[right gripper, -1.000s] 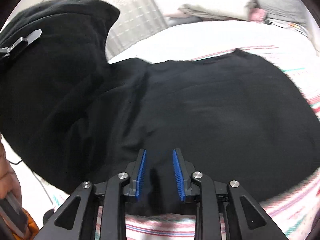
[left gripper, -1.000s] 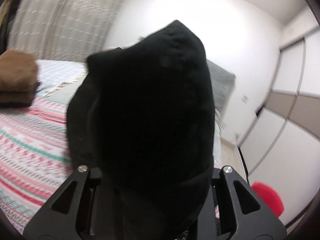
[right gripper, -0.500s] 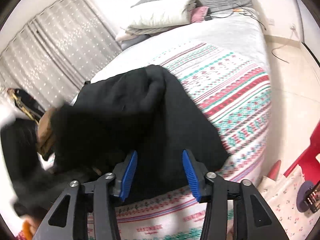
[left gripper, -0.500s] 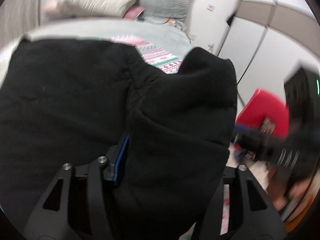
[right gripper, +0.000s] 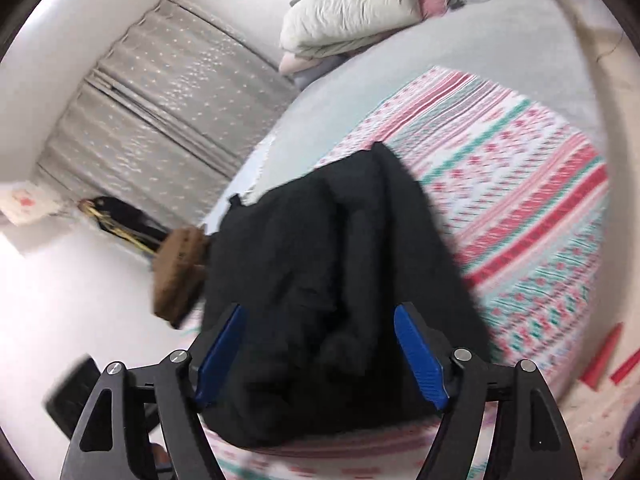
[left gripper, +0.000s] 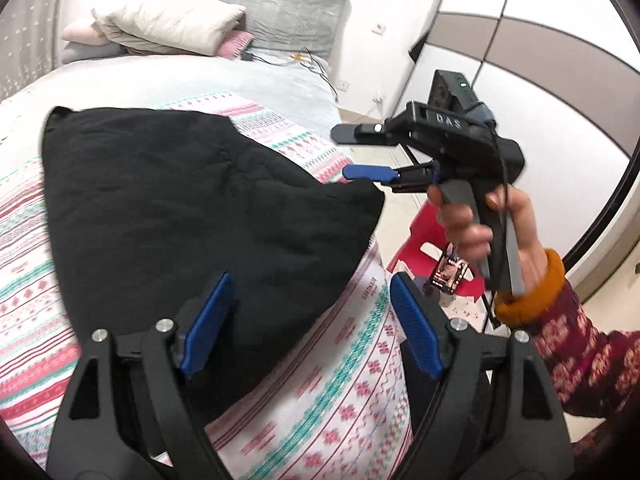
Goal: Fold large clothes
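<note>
A large black garment lies folded over on the striped bedspread; it also shows in the right wrist view. My left gripper is open and empty, just above the garment's near edge. My right gripper is open and empty, held above the garment's near end. In the left wrist view the right gripper hangs open beside the garment's right corner, held by a hand in a patterned sleeve.
Folded brown clothes sit at the bed's left edge. Pillows and a folded quilt lie at the head of the bed. A red stool stands on the floor by the wardrobe. Curtains hang at the left.
My left gripper carried a fold of the black garment across, laid it down and opened. My right gripper opened wider and pulled back from the cloth.
</note>
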